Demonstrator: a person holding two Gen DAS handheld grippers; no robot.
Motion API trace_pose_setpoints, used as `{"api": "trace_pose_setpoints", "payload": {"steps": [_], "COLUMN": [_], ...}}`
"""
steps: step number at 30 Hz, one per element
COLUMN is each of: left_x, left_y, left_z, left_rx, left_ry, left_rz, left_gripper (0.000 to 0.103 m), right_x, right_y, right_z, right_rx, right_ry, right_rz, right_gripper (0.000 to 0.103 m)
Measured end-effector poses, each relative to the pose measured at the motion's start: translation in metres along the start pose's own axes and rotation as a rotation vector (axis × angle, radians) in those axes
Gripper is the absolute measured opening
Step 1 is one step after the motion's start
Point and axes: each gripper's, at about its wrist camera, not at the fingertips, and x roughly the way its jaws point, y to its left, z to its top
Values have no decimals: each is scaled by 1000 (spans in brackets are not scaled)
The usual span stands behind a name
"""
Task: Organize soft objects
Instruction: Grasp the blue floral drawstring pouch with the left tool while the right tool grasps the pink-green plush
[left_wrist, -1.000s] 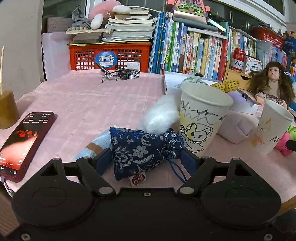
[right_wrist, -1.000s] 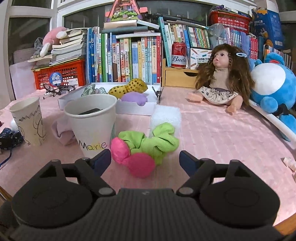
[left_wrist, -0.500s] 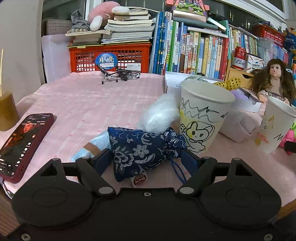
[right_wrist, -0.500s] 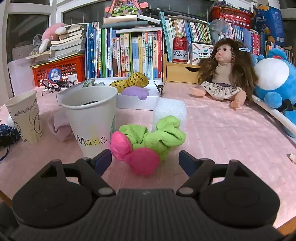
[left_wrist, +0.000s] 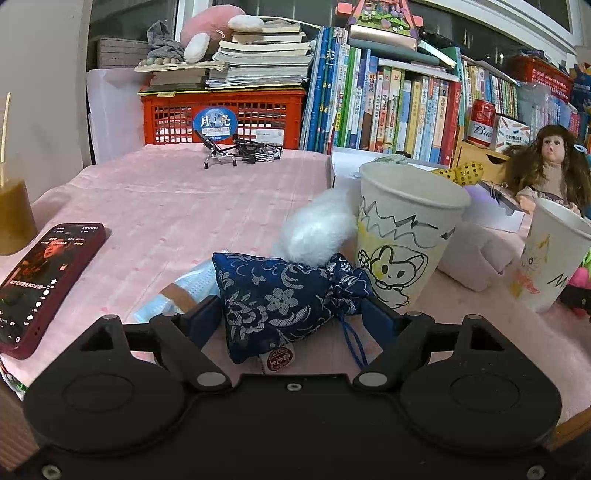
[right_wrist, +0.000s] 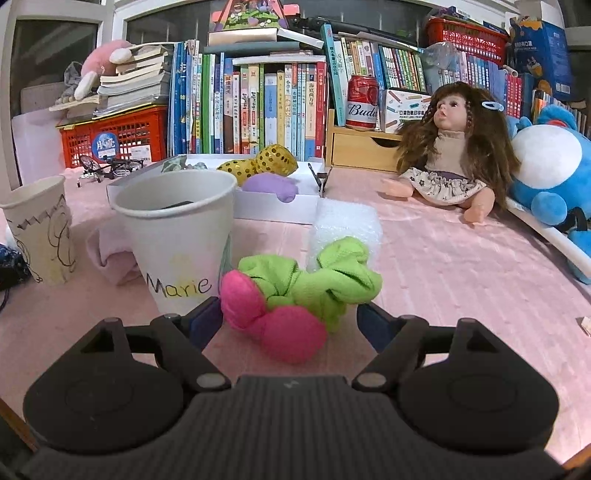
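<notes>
Pink cloth: floral navy pouch (left_wrist: 273, 299)

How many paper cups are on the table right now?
2. The cup with the cartoon animal drawing stands just beyond the blue floral pouch. The cup marked "Marie" stands beside the pink-and-green soft toy. More could be hidden off-frame.

Two paper cups (right_wrist: 177, 236) (right_wrist: 38, 229), one doll (right_wrist: 452, 155), one red can (right_wrist: 362, 102), one phone (left_wrist: 44, 280), two red baskets (right_wrist: 114, 138) (right_wrist: 467, 37); books, perhaps sixty.
</notes>
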Motion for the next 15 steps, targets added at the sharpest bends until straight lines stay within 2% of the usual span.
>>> {"api": "trace_pose_setpoints", "payload": {"steps": [6,9,15], "left_x": [1,0,-6], "left_y": [-2,-1,-3], "left_z": [0,0,-2], "left_rx": [-7,-23,-15], "left_ry": [-10,-11,-32], "left_rz": [-4,-14,0], "left_gripper": [81,75,49], "right_x": [4,4,2], "right_y": [0,0,3], "right_z": [0,0,0], "right_rx": [12,11,-1], "right_ry": [11,12,11], "right_rz": [-14,-12,2], "right_gripper": [88,87,80]}}
